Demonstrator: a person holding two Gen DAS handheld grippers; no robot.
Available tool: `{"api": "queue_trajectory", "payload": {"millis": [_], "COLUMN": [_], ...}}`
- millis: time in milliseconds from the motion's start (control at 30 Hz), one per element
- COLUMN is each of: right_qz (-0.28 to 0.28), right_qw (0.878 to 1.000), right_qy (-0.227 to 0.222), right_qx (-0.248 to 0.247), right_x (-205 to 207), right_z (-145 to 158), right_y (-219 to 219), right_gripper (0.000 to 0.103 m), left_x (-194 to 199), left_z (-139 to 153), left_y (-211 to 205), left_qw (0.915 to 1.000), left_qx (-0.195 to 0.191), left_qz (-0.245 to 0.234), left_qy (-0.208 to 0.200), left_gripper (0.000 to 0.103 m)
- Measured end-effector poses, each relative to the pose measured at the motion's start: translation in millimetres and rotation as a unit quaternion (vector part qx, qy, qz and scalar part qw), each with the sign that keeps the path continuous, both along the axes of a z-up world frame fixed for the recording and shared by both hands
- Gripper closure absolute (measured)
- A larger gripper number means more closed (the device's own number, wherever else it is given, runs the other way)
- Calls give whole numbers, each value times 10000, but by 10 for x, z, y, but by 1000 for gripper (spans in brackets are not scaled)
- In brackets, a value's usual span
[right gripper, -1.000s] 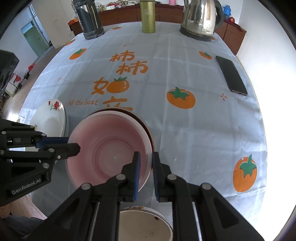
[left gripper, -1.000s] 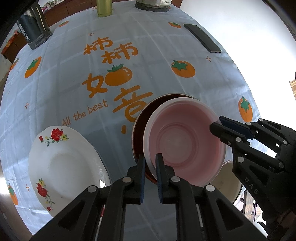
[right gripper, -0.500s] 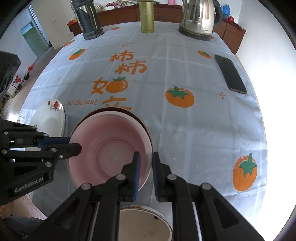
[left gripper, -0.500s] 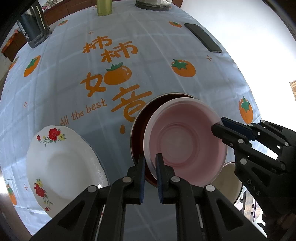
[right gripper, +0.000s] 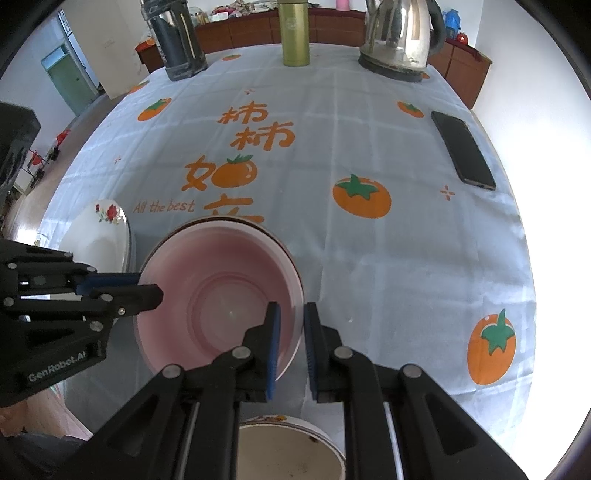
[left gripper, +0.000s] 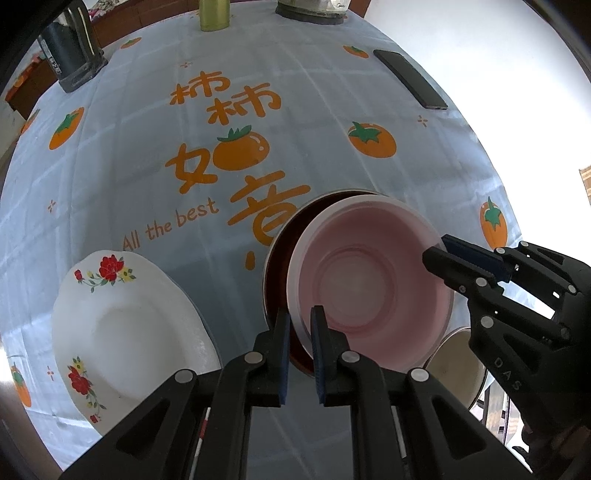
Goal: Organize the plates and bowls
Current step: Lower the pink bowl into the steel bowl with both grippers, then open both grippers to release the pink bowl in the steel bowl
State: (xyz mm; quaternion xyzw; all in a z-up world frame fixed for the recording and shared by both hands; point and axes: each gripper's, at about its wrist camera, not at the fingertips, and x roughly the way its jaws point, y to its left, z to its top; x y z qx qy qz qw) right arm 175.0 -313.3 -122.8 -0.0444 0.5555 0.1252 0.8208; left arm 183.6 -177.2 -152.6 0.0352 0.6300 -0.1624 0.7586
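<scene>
A pink bowl (left gripper: 369, 284) is held over a dark red bowl (left gripper: 277, 273) on the tablecloth. My left gripper (left gripper: 298, 325) is shut on the pink bowl's near-left rim. My right gripper (right gripper: 291, 325) is shut on its right rim, and shows in the left wrist view (left gripper: 439, 254). The pink bowl also shows in the right wrist view (right gripper: 221, 295), with the dark bowl's rim (right gripper: 273, 236) behind it. A white flowered plate (left gripper: 122, 332) lies at the left edge. A cream bowl (right gripper: 288, 450) sits below my right gripper.
A black phone (right gripper: 463, 149) lies at the right. A steel kettle (right gripper: 400, 37), a green flask (right gripper: 293, 31) and a dark jug (right gripper: 177, 40) stand along the far edge. The table edge runs close on the near side and right.
The pink bowl, held by both grippers, has shifted slightly; both grips are unchanged.
</scene>
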Motion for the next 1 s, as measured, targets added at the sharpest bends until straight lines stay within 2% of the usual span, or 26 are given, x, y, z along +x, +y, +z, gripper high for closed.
{"api": "queue_trajectory", "payload": {"millis": [633,1000], "right_qz": [53,106], "right_qw": [9999,9997], "right_qy": [-27,-49], "right_qx": [-122,-192], "right_x": [-12,2], "right_z": [-2,-14], "right_y": [61,76], "right_gripper": [90,90], "left_x": [14,-10], "left_z": [-8,2], "left_y": [30,5], "left_qw": [9998,9998], "left_qx": [-135,-77], "left_qz": [-39,-64], "left_qy": [-110,-176], "left_gripper": [91,91]}}
